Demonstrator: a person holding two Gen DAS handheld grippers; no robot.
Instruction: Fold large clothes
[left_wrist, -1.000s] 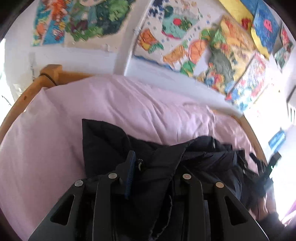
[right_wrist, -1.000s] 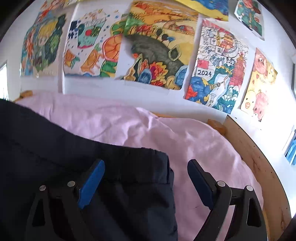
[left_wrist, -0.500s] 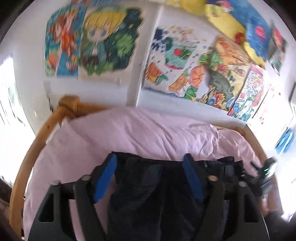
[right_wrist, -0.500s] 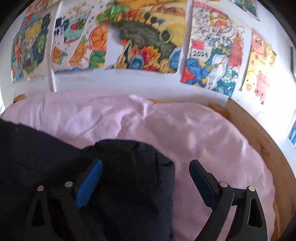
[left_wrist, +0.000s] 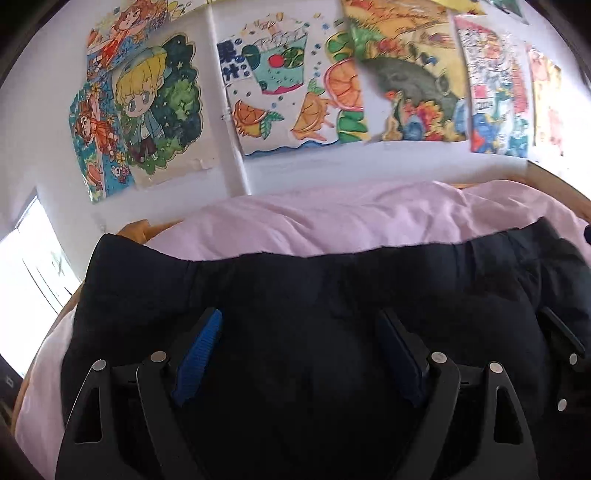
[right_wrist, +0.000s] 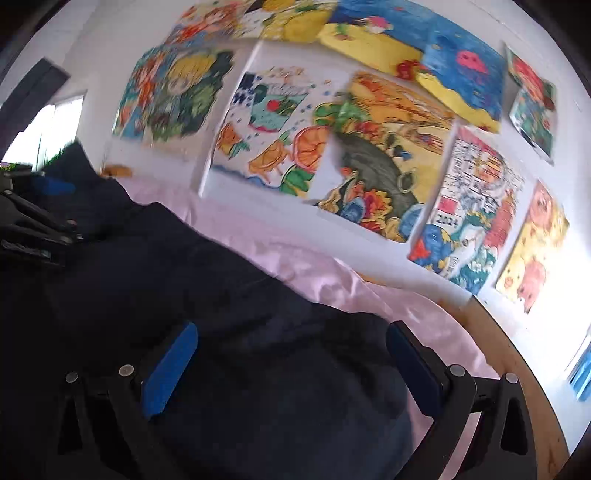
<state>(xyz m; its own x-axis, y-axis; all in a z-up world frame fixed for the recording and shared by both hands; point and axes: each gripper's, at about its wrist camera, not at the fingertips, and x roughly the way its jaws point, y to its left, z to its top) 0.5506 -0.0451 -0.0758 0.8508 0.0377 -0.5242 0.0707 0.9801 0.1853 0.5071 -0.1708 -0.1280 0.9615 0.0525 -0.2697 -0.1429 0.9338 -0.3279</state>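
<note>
Our left gripper (left_wrist: 306, 354) and our right gripper (right_wrist: 291, 365) both hang over the dark garment (left_wrist: 332, 295), each with its blue pads spread wide and nothing pinched between them; whether the pads touch the cloth below, we cannot tell. The garment lies on the pink sheet (left_wrist: 351, 218) of the bed, and from the left camera it fills the lower half of the picture, with its far edge running from 9 o'clock to 3 o'clock. We think the main danger now is a bad grasp: the cloth looks thick and puffy, so the fingers may close on only the top layer, and then the fold below would slide open when we lift. Also, if the two grippers take hold at uneven places, the edge may come down crooked. The left camera shows the whole far edge and its raised corner at 10 o'clock, which the right camera does not show clearly. The right camera shows the wooden bed frame (right_wrist: 517, 354) at 4 o'clock, the free sheet beside the garment's right end, and our left gripper at 9 o'clock.
</note>
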